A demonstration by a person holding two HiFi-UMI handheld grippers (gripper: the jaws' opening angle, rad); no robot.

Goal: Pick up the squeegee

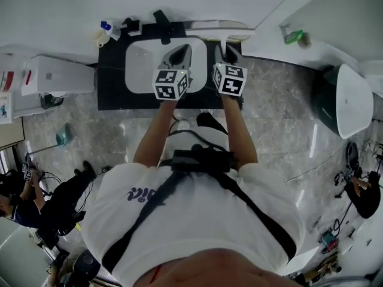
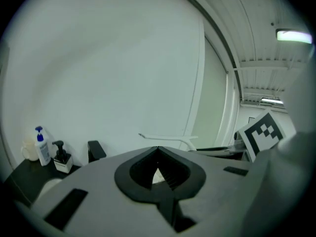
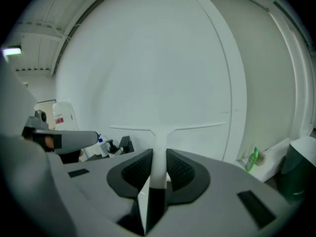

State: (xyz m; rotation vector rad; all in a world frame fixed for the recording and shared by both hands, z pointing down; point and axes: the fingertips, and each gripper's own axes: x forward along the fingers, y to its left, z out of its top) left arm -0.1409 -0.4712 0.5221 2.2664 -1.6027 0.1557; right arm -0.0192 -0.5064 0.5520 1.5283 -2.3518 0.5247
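Holding the squeegee (image 3: 159, 132) by its handle w/ my right gripper (image 3: 159, 157), jaws pinched narrow on it, bottom centre of right gripper view; T-blade sticks up past the tips. Left gripper (image 2: 158, 151) is closed on nothing, tips touching. Farther off in head view, blade shows upper middle, above the dark table (image 1: 111, 82) & sink (image 1: 139, 61). Pickup looks done, IMO; nothing left but a steady hold.

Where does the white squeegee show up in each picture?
Head view: squeegee at top centre, handle in the right gripper.
Left gripper view: squeegee mid-picture, beyond the shut jaws.
Right gripper view: squeegee central, handle between the jaws.
Shared landmark: blue-topped bottle, left of it in all three.
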